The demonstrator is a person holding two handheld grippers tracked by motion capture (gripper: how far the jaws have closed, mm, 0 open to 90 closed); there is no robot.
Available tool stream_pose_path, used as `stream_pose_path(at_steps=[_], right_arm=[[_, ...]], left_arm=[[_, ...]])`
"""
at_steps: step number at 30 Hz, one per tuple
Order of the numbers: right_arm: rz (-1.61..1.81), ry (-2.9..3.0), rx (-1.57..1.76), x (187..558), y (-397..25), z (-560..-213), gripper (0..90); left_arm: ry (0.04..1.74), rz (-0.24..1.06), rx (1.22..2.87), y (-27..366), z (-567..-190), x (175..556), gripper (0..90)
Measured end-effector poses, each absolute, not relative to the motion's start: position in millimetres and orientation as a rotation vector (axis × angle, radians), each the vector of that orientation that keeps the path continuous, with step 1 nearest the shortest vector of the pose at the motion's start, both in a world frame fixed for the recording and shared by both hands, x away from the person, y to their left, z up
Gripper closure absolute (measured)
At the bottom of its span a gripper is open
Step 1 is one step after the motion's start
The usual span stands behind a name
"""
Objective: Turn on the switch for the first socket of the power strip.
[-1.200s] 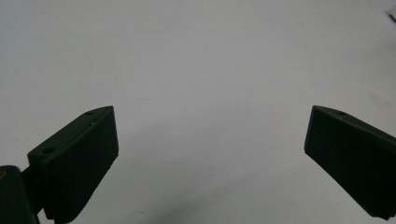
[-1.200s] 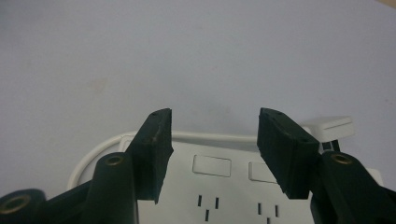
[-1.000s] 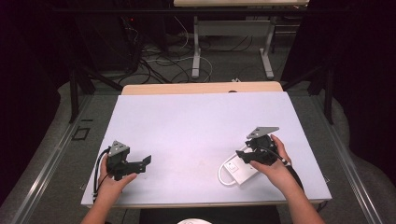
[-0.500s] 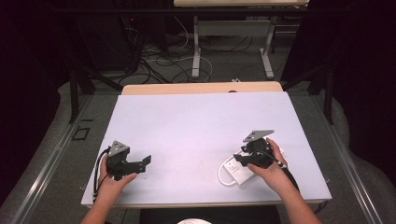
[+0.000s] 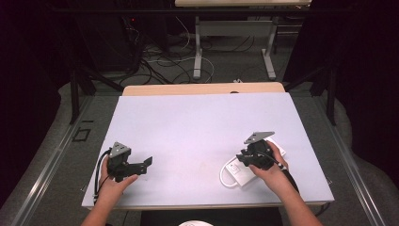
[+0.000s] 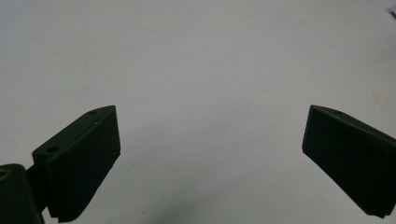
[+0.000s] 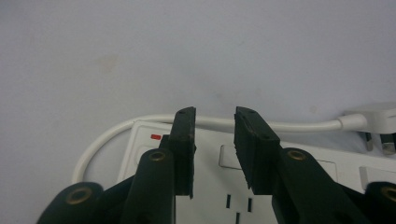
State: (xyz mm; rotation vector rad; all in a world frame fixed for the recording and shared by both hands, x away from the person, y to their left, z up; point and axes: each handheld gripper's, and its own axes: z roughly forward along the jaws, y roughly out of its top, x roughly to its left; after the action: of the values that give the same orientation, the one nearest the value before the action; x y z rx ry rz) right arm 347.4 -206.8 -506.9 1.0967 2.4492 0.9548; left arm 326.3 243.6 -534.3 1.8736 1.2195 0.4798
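Note:
A white power strip (image 5: 237, 173) lies flat near the table's front right, its white cable (image 7: 107, 135) looping round its left end to a white plug (image 7: 373, 122). My right gripper (image 5: 244, 160) hovers low over the strip, held by a hand. In the right gripper view its jaws (image 7: 215, 114) stand a narrow gap apart above the strip's sockets (image 7: 327, 172), with nothing between them. A red switch mark (image 7: 156, 137) shows by the left jaw. My left gripper (image 5: 143, 163) rests at the front left, wide open (image 6: 210, 121) over bare table.
The pale table top (image 5: 202, 122) stretches wide between and beyond both hands. A wooden strip (image 5: 202, 89) borders its far edge. On the floor behind lie cables (image 5: 160, 63) and the legs of another table (image 5: 197, 47).
My right gripper has edged slightly down and toward the near side over the power strip. The left gripper has stayed where it was.

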Motion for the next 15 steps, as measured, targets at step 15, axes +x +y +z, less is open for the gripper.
stream_pose_path(at_steps=[15], right_arm=[[0.902, 2.407, 1.203, 348.9, -207.0, -515.1, 80.7]], left_arm=[[1.225, 0.470, 1.880, 243.3, -534.9, 326.6, 4.7]])
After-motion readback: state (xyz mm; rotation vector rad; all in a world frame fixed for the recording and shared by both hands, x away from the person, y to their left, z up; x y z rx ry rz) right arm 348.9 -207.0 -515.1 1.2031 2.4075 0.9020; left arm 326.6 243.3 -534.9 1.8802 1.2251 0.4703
